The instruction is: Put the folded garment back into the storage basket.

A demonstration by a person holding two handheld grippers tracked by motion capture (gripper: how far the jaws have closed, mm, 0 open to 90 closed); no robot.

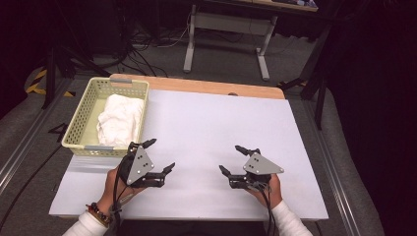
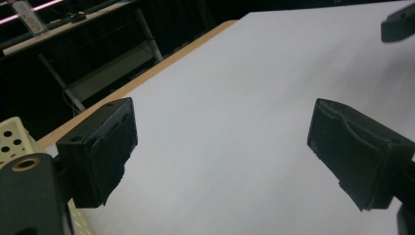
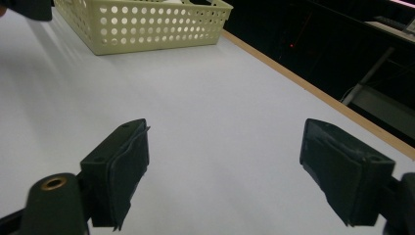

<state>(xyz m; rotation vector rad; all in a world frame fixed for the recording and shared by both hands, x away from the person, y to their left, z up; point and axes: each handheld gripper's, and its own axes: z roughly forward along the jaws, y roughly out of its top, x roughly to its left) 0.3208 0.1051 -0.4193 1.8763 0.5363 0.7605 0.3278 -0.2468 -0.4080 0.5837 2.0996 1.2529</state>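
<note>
Beyond the left tongs (image 1: 153, 155), touching almost at the near rim, stands the perforated basket (image 1: 82, 116) on the tabletop's (image 1: 216, 128) far-left corner, its long axis running away from the person, a white cloth (image 1: 120, 119) bundled inside. Both the left and the right tongs (image 1: 232, 160) gape, released and holding nothing. The left hand (image 1: 118, 179) is clearly nearer; any reach for the cloth looks like its job.

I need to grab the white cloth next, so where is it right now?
In the high view, the white cloth lies bunched inside the pale yellow basket at the table's far left, just beyond the left gripper.
</note>
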